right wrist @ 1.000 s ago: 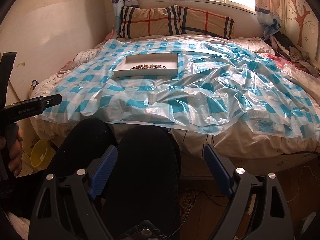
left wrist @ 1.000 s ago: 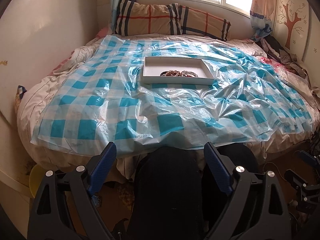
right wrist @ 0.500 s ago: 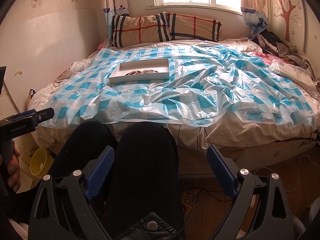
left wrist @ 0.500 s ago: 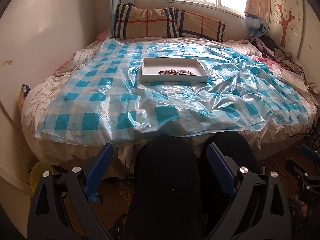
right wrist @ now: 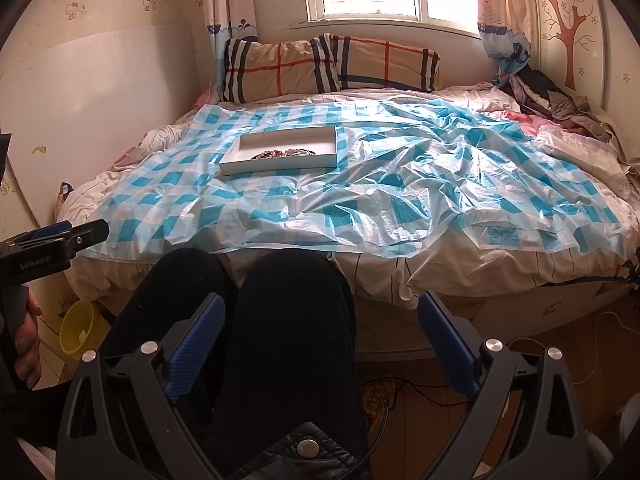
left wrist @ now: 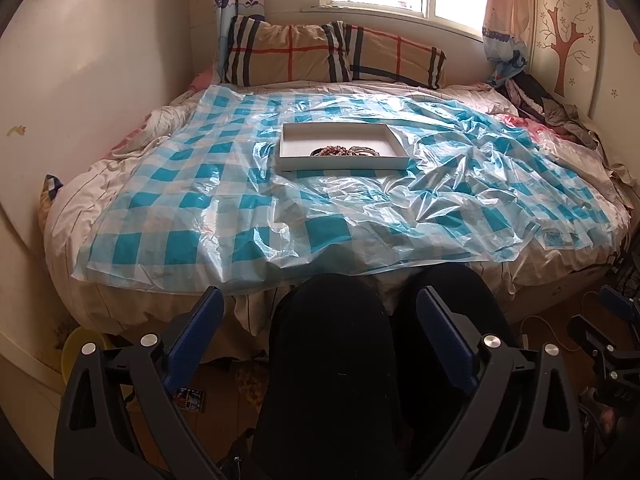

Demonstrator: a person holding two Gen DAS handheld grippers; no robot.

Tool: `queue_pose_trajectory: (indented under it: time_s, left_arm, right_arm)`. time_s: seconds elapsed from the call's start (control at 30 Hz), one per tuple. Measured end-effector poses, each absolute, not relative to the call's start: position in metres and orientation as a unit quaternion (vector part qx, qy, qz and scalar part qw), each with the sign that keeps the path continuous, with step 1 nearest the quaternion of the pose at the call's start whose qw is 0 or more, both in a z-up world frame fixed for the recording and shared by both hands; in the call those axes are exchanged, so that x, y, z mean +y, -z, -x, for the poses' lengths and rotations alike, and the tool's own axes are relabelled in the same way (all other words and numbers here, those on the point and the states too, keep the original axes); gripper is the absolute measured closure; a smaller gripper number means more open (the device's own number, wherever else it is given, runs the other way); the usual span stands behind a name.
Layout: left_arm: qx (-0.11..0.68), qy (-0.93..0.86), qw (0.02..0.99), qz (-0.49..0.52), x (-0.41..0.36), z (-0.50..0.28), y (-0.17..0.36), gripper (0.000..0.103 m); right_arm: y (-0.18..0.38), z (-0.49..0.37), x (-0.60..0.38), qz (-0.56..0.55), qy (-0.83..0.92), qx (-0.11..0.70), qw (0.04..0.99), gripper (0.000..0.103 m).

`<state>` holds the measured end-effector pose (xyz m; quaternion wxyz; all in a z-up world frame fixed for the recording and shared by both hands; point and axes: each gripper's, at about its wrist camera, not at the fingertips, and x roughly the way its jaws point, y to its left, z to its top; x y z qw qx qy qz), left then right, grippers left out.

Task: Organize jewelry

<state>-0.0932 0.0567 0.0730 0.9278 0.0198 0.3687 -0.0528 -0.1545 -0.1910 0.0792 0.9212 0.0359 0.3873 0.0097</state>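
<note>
Both grippers, left gripper (left wrist: 318,312) and right gripper (right wrist: 318,318), have just spread wide, nothing between them, pulled back over the knees; jewelry (left wrist: 345,151) sits in white tray (left wrist: 340,164) mid-bed, so next: reach in.

Beaded jewelry (left wrist: 344,151) in white tray (left wrist: 342,163), pieces too small to distinguish

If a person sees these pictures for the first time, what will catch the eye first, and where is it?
Most likely the blue checked plastic sheet spread over the bed, bright against the pale bedding. Near its middle lies a shallow white tray with a small heap of jewelry by its front wall. At the bottom edge of each view, the left gripper and right gripper stand wide open and empty above the person's dark knees.
</note>
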Motion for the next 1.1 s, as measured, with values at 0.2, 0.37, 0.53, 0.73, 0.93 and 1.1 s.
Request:
queue_pose_trajectory:
  time_s: [0.2, 0.37, 0.53, 0.73, 0.93, 1.1]
  left_arm:
    - [0.369, 0.052, 0.928, -0.018, 0.0568, 0.0924, -0.0723, 0.008]
    - [0.37, 0.053, 0.927, -0.019, 0.0571, 0.0928, -0.0724, 0.008]
    - [0.371, 0.054, 0.927, -0.019, 0.0558, 0.0954, -0.0718, 0.008]
    - [0.371, 0.053, 0.927, -0.02, 0.0557, 0.0956, -0.0721, 0.008]
    - [0.372, 0.054, 0.927, -0.019, 0.0558, 0.0956, -0.072, 0.008]
    - [0.372, 0.053, 0.927, -0.02, 0.0556, 0.095, -0.072, 0.008]
  right_arm:
    - [-0.0789, 0.1549, -0.1905, -0.036, -0.009, 0.389, 0.921, 0.009]
    - [-0.0787, 0.1546, -0.1908, -0.035, -0.01, 0.389, 0.921, 0.009]
    - [-0.0786, 0.1543, -0.191, -0.036, -0.01, 0.389, 0.92, 0.008]
    - [-0.077, 0.1563, -0.192, -0.036, -0.009, 0.39, 0.92, 0.008]
    - [-0.0772, 0.1549, -0.1923, -0.037, -0.009, 0.39, 0.92, 0.008]
    - [-0.0763, 0.1559, -0.1951, -0.037, -0.008, 0.39, 0.92, 0.008]
